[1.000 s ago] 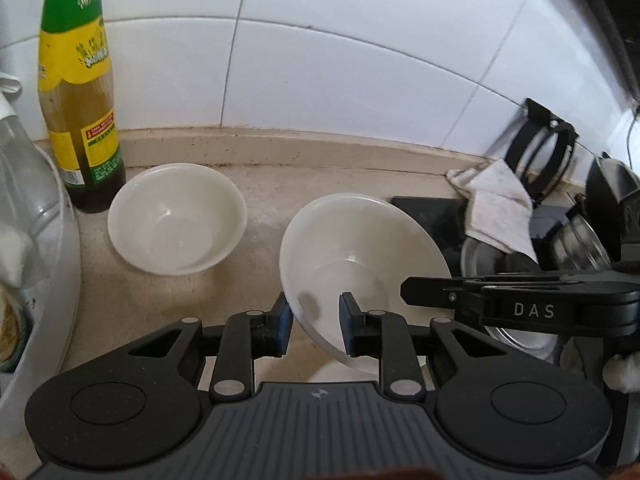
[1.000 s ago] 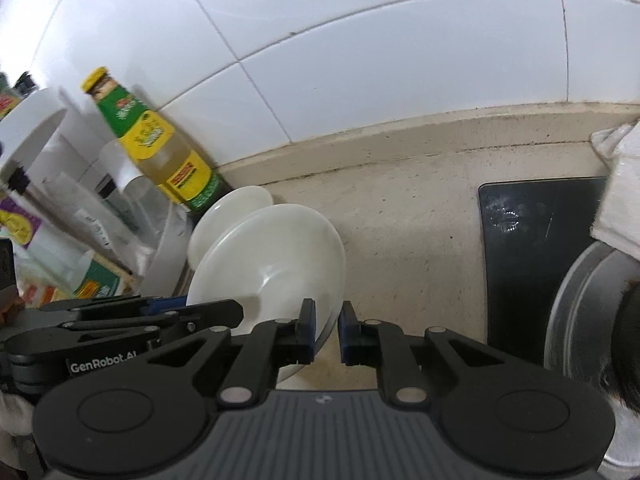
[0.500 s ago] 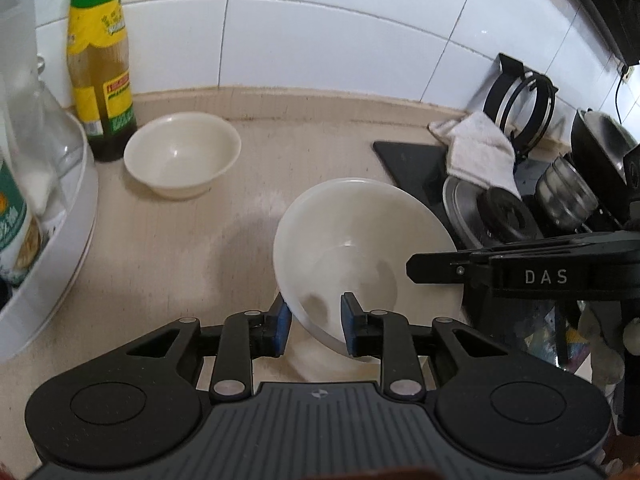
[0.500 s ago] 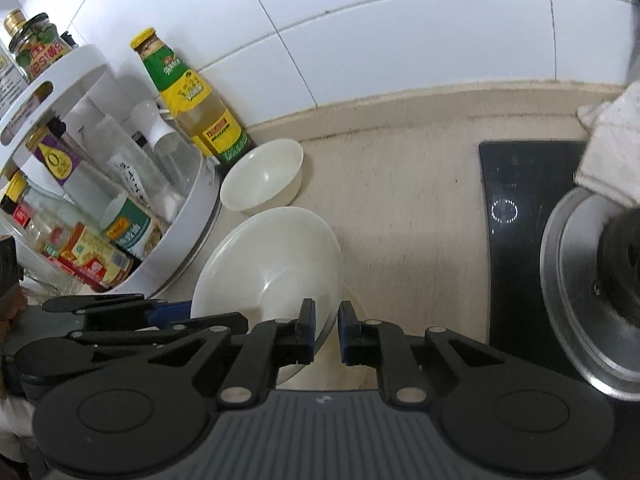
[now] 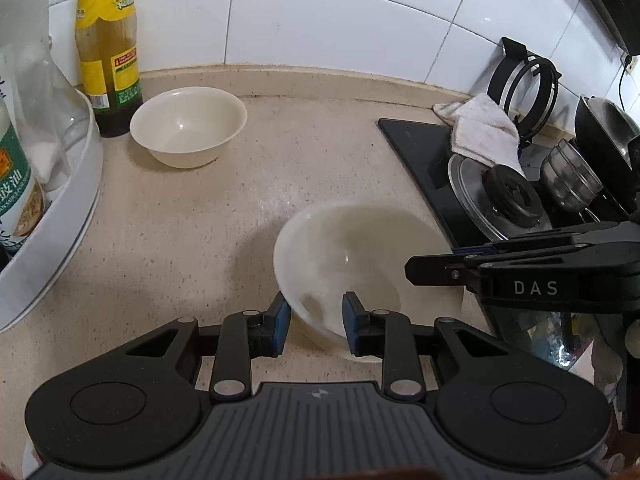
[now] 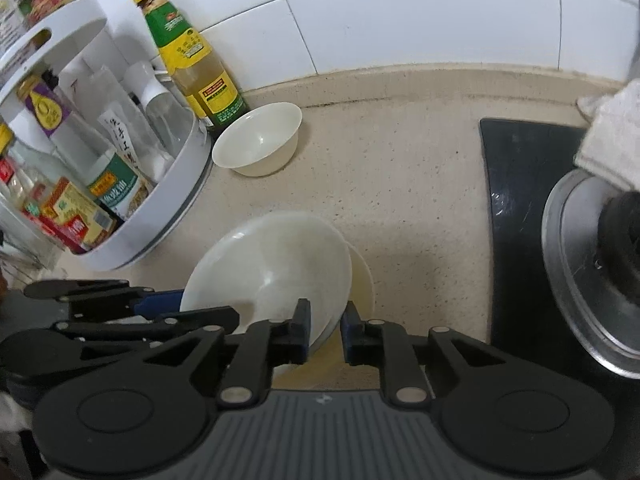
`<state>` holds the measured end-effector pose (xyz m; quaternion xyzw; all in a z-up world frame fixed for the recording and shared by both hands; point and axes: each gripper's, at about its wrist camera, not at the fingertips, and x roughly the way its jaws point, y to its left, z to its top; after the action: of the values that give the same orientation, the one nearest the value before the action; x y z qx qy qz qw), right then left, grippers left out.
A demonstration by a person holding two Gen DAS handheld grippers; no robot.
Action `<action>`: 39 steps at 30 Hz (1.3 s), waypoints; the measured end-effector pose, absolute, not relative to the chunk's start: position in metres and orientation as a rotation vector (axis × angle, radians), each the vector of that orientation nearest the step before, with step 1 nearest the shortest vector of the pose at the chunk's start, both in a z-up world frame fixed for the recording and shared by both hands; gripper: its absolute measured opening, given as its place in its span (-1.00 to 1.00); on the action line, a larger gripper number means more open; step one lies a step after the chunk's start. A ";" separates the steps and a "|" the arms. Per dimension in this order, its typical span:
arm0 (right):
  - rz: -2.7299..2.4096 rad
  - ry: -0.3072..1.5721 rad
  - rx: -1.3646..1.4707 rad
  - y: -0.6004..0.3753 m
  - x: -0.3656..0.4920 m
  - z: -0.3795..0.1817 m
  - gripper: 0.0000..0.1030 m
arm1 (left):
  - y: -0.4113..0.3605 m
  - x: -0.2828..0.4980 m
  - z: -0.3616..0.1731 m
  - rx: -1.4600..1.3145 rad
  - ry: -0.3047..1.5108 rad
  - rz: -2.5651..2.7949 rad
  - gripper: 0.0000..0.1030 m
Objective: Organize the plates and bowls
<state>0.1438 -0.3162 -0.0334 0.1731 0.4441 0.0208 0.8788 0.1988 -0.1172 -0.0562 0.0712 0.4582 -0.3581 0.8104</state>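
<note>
A large white bowl [image 5: 360,256] is held between both grippers above the beige counter. My left gripper [image 5: 314,320] is shut on its near-left rim. My right gripper [image 6: 324,330] is shut on its right rim; the bowl also shows in the right wrist view [image 6: 276,272], and a second white rim shows just beneath it. A small white bowl [image 5: 188,126] sits on the counter near the back wall, beside a bottle; it also shows in the right wrist view [image 6: 260,144].
A green-capped sauce bottle [image 5: 108,52] stands by the tiled wall. A white round condiment rack [image 6: 100,184] with several bottles is at the left. A black stove [image 5: 432,160] with a metal lid [image 5: 496,200], a white cloth [image 5: 484,132] and pots is at the right.
Both grippers have pulled back from the wall with the large bowl, so the small bowl and bottle now lie farther away. The grip on the bowl is unchanged.
</note>
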 end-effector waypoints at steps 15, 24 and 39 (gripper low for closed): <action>0.033 0.944 0.262 -0.316 0.146 -0.027 -0.43 | -0.102 0.204 -0.047 0.136 0.948 -0.734 -0.31; 0.033 0.922 0.252 -0.327 0.156 -0.018 -0.43 | -0.095 0.222 -0.039 0.105 0.938 -0.683 -0.23; 0.066 0.873 0.221 -0.323 0.223 0.000 -0.43 | -0.099 0.281 -0.028 -0.003 0.939 -0.522 0.22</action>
<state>0.2235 -0.3231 -0.0004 0.1066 0.4220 0.0320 0.8997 0.2812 -0.0995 -0.0281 -0.0013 0.4474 -0.2485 0.8591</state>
